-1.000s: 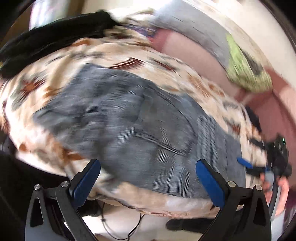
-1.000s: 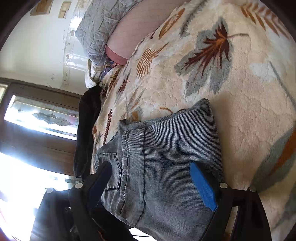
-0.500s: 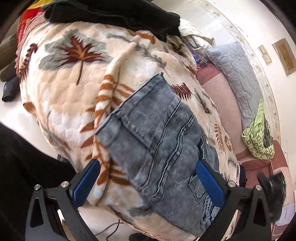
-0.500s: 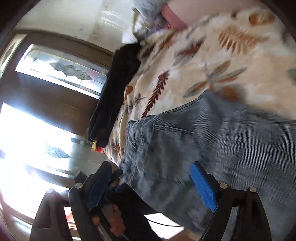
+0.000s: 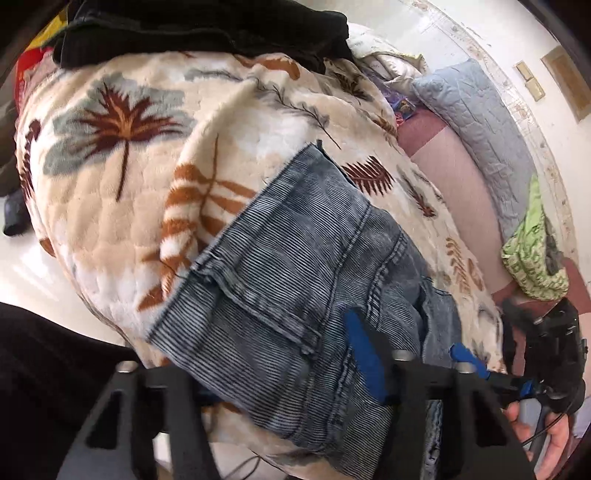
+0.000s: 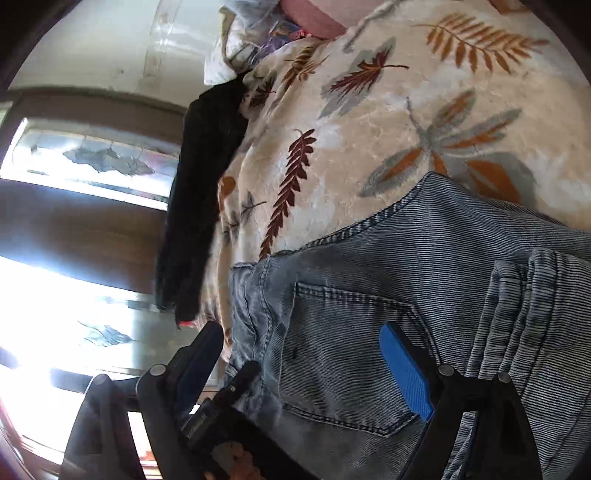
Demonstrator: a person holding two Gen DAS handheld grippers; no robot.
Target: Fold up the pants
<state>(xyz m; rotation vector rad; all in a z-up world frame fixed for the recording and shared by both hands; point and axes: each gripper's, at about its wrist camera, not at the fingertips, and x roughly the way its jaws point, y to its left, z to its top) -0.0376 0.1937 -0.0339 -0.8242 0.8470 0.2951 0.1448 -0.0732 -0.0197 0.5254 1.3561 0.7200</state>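
Note:
Grey-blue washed jeans (image 5: 295, 280) lie folded on a cream blanket with leaf prints (image 5: 122, 177), near the bed's edge. In the right wrist view the jeans (image 6: 369, 295) show a back pocket and waistband. My left gripper (image 5: 280, 373) is at the jeans' near edge; its jaws have narrowed around the fabric, the left finger hidden under the denim. My right gripper (image 6: 303, 365) is open, its fingers straddling the pocket area. The right gripper also shows in the left wrist view (image 5: 476, 365), at the jeans' far right.
A black garment (image 5: 207, 29) lies across the blanket's far side, also in the right wrist view (image 6: 203, 192). A grey quilted pillow (image 5: 476, 122) and a green cloth (image 5: 535, 254) lie on the pink sheet. A bright window (image 6: 74, 288) is behind.
The left gripper has moved in onto the jeans' near edge and its jaws have narrowed around the fabric. The right gripper has swung closer over the back pocket, still open.

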